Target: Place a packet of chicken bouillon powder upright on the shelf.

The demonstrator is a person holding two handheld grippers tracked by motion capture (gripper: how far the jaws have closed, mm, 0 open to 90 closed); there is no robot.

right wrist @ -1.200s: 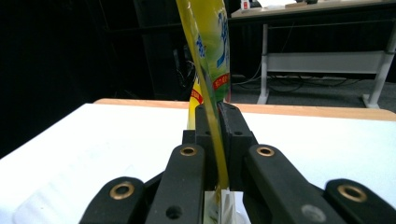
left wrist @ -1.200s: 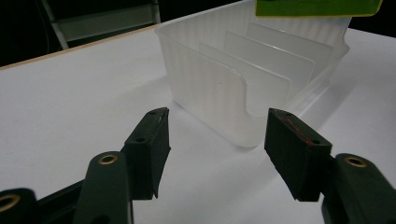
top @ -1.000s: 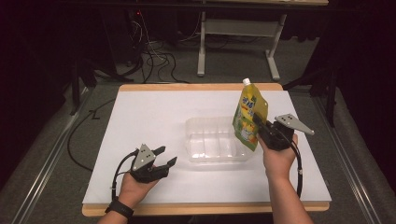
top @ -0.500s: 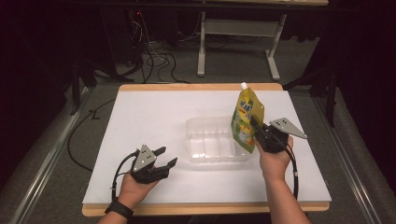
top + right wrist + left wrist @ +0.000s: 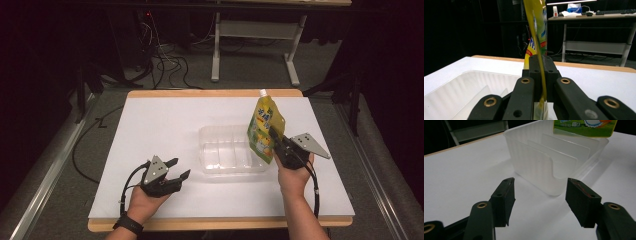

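Right gripper [image 5: 276, 141] clamped on pouch [image 5: 263, 127], long axis upright, right of centre, hanging over right end of tray [image 5: 220, 150]. Tray just left of and below gripper. Left gripper [image 5: 178, 169] spread, empty, lower left, farther off.

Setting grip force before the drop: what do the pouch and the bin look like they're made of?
The pouch, clamped edge-on in the right gripper, looks like thin flexible plastic film, glossy and printed yellow-green; it curves between the jaws. The bin looks like semi-rigid translucent plastic, frosted and faintly ribbed, with thin dividers showing through its wall. Both are judged from looks only.
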